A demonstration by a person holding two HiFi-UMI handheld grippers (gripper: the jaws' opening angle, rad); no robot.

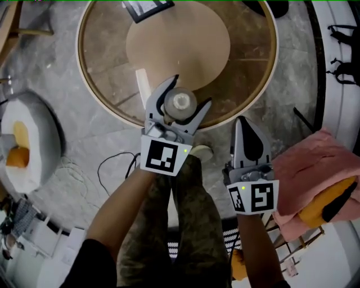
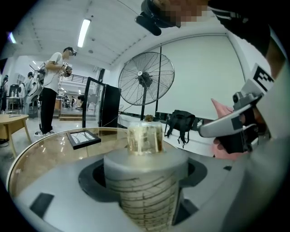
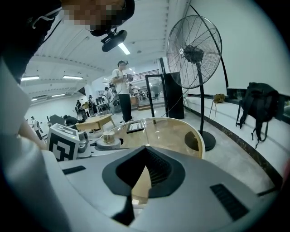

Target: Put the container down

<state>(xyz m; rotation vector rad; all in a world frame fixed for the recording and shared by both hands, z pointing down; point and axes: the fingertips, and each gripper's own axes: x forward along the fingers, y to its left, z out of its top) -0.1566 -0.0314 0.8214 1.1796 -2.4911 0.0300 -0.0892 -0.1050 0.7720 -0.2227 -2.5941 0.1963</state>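
Observation:
A small container (image 1: 181, 103) with a wide grey collar and a clear top (image 2: 145, 138) stands upright between the jaws of my left gripper (image 1: 189, 94), which is shut on it. It hangs over the near edge of the round glass table (image 1: 264, 84); I cannot tell whether it touches the glass. My right gripper (image 1: 243, 122) is to the right, just off the table's rim, with its jaws shut on nothing (image 3: 144, 149). In the right gripper view, the container (image 3: 108, 136) shows at the left.
A black picture frame (image 1: 147, 7) lies at the table's far side. A pink cloth on a rack (image 1: 315, 169) is at the right, a white round seat (image 1: 34, 140) at the left, and a cable (image 1: 112, 163) on the floor. A standing fan (image 3: 194, 52) is beyond the table.

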